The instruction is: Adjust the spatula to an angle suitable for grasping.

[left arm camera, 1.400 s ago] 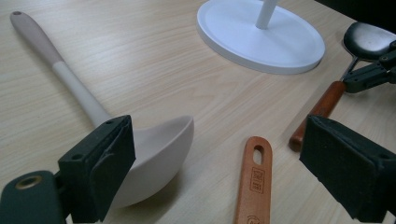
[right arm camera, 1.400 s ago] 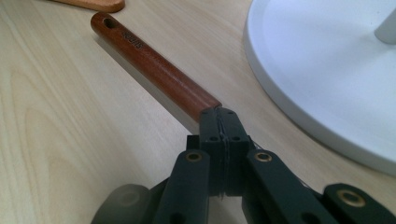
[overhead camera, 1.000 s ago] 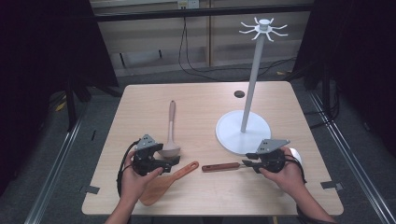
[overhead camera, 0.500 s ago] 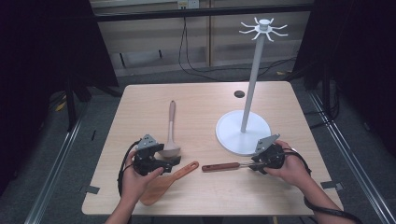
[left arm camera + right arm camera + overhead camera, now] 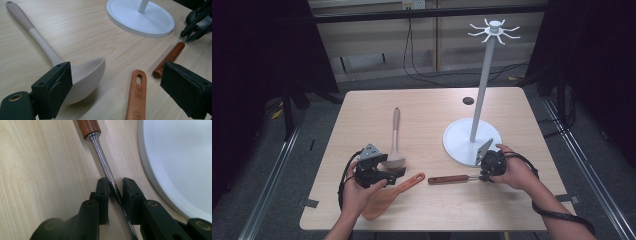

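Straddling the steel shank of the tool (image 5: 105,171), the right claw (image 5: 115,192) has its jaws close on either side, nearly clenched but not clearly pinching. The tool lies flat on the table (image 5: 432,107), its long axis running left from this claw, beside the stand (image 5: 464,142). The left claw (image 5: 117,92) hangs released, farther off.

On my worktop (image 5: 432,107) the stand (image 5: 472,145) sits toward the right, its base just behind my right claw (image 5: 482,176). A ladle (image 5: 394,140) lies left of centre, handle pointing away from me, its bowl just beside my left claw (image 5: 398,173). Nearest me a spatula (image 5: 392,196) lies slanted, its handle end close to the handle of the metal-shafted tool (image 5: 448,179) stretching right to my right claw.
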